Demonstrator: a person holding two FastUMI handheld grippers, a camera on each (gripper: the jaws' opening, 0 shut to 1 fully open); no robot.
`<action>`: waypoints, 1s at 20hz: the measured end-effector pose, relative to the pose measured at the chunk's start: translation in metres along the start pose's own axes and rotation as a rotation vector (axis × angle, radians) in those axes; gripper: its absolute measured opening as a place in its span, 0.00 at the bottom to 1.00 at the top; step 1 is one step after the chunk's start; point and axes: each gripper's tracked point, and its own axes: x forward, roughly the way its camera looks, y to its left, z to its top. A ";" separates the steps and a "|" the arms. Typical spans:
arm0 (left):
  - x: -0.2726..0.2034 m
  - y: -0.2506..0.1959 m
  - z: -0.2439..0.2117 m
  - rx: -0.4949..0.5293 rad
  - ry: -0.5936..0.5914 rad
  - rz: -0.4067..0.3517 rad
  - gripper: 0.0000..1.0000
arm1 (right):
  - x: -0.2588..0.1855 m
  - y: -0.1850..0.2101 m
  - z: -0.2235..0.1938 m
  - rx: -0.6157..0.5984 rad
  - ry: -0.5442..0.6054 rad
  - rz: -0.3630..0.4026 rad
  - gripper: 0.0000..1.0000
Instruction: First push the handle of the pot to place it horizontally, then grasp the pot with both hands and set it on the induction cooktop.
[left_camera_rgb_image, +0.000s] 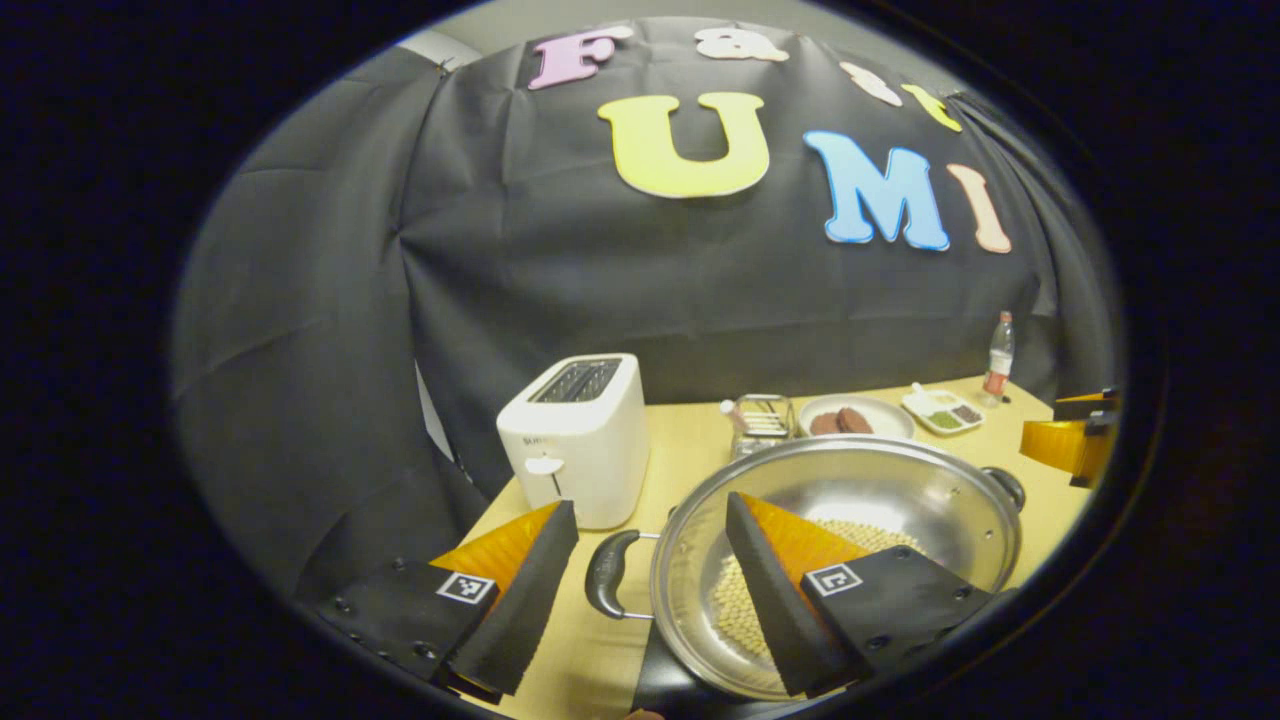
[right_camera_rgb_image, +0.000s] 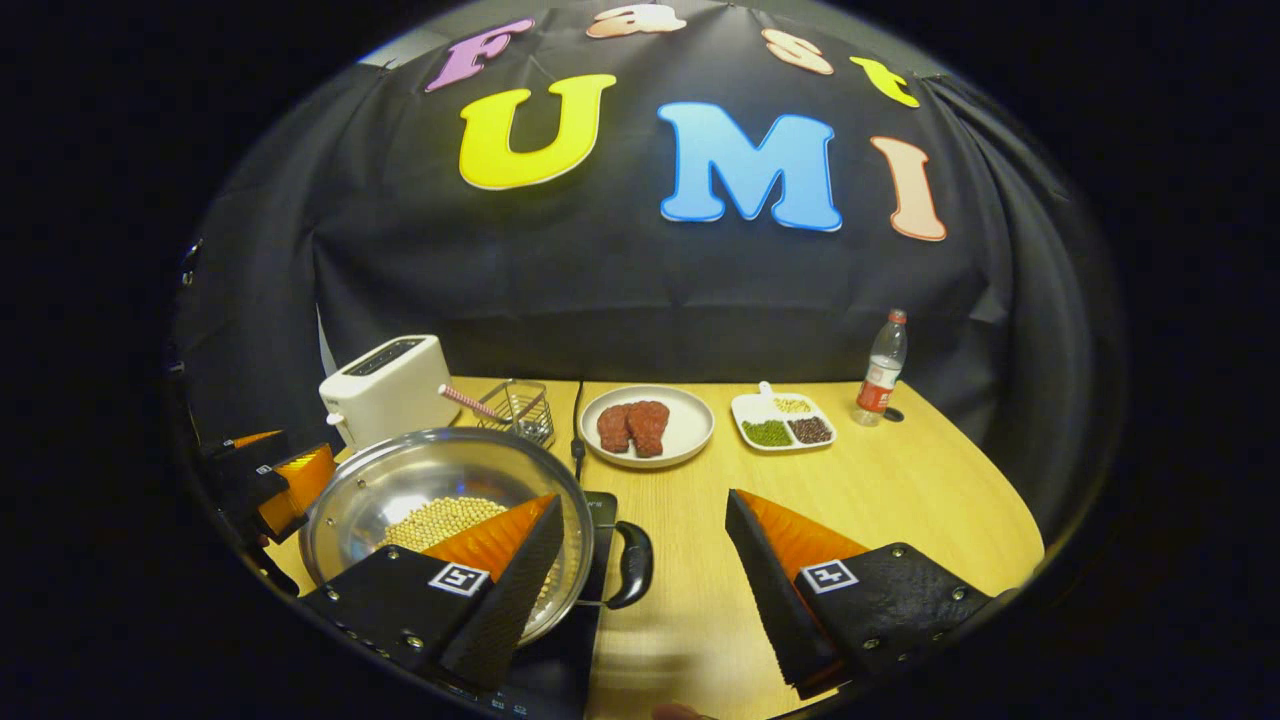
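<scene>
Left gripper view: I see the pot (left_camera_rgb_image: 840, 540), a wide shiny steel pan with a scatter of pale beans on its floor and a dark loop handle (left_camera_rgb_image: 610, 572) on the near side, another at the far rim. It sits on the black induction cooktop (left_camera_rgb_image: 665, 685), whose edge peeks out under it. My left gripper (left_camera_rgb_image: 650, 555) is spread wide, straddling that handle, not touching it. White toaster (left_camera_rgb_image: 578, 436) stands just beside the pot; its front label is too small to read. Table edge is close on that side.

Right gripper view: right gripper (right_camera_rgb_image: 640, 545) is apart too, around the other handle (right_camera_rgb_image: 634, 565). Open wooden table (right_camera_rgb_image: 900, 500) lies to that side. Plate of meat (right_camera_rgb_image: 648, 425), divided dish (right_camera_rgb_image: 783, 420) and bottle (right_camera_rgb_image: 882, 368) stand well behind; bottle label is unreadable.
</scene>
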 end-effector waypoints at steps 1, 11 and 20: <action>-0.009 -0.009 0.009 -0.008 -0.014 -0.004 0.97 | -0.007 -0.015 0.011 0.000 -0.032 -0.009 0.98; -0.150 -0.123 0.112 -0.122 -0.239 -0.046 0.97 | -0.142 -0.140 0.062 -0.010 -0.235 -0.038 0.97; -0.272 -0.220 0.138 -0.132 -0.316 -0.055 1.00 | -0.249 -0.243 0.077 -0.013 -0.355 -0.044 0.97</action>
